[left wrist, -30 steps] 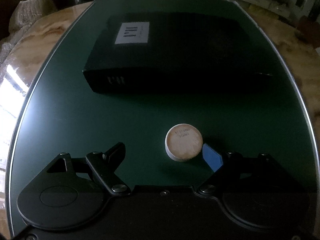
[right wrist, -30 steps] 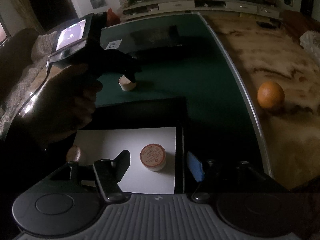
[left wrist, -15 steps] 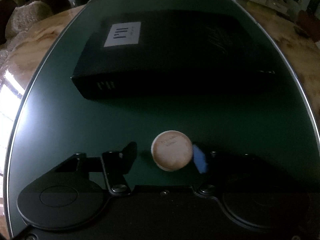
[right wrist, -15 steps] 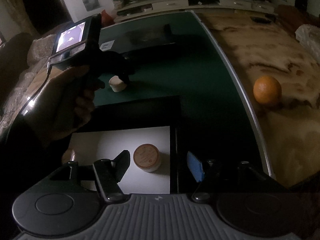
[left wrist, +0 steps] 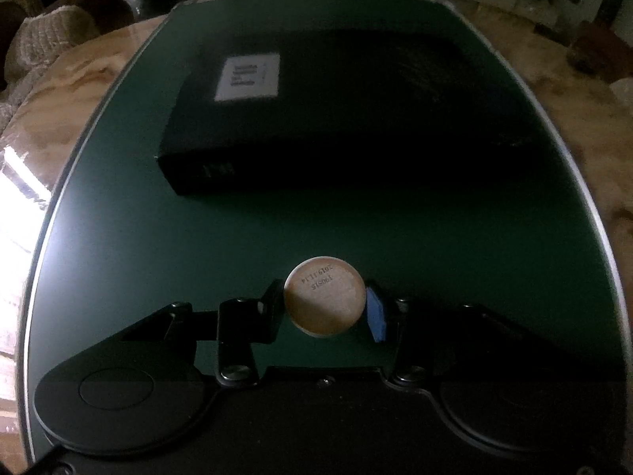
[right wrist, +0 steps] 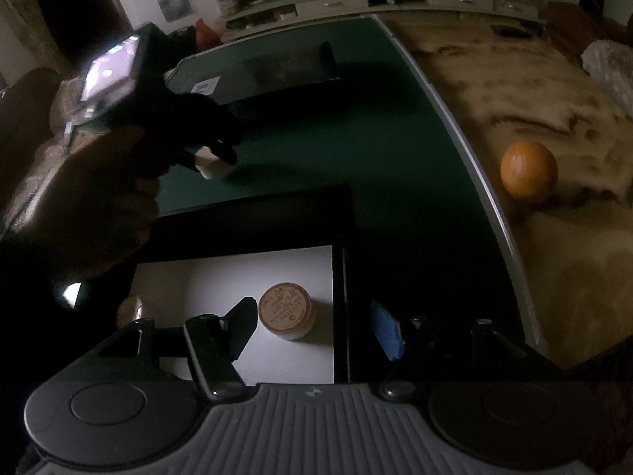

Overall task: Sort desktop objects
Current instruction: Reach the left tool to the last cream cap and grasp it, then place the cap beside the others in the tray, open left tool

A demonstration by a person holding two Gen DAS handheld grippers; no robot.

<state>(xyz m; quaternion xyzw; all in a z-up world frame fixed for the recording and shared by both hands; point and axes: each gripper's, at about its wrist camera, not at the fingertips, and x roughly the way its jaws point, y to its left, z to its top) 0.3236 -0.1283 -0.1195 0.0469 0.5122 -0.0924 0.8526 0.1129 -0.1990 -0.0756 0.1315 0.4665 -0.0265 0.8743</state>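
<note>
The left gripper [left wrist: 325, 306] clenches the small round tin [left wrist: 324, 301] at its rim; it may slip. The right gripper [right wrist: 312, 326], jaws released, hovers at the tray's [right wrist: 237, 273] 6 o'clock.

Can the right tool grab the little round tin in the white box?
Probably yes. The right tool is open, the little round tin sits just ahead between its fingers, and nothing lies over it. The box's dark wall stands close beside the tin, so the blue-padded finger might bump it.
</note>
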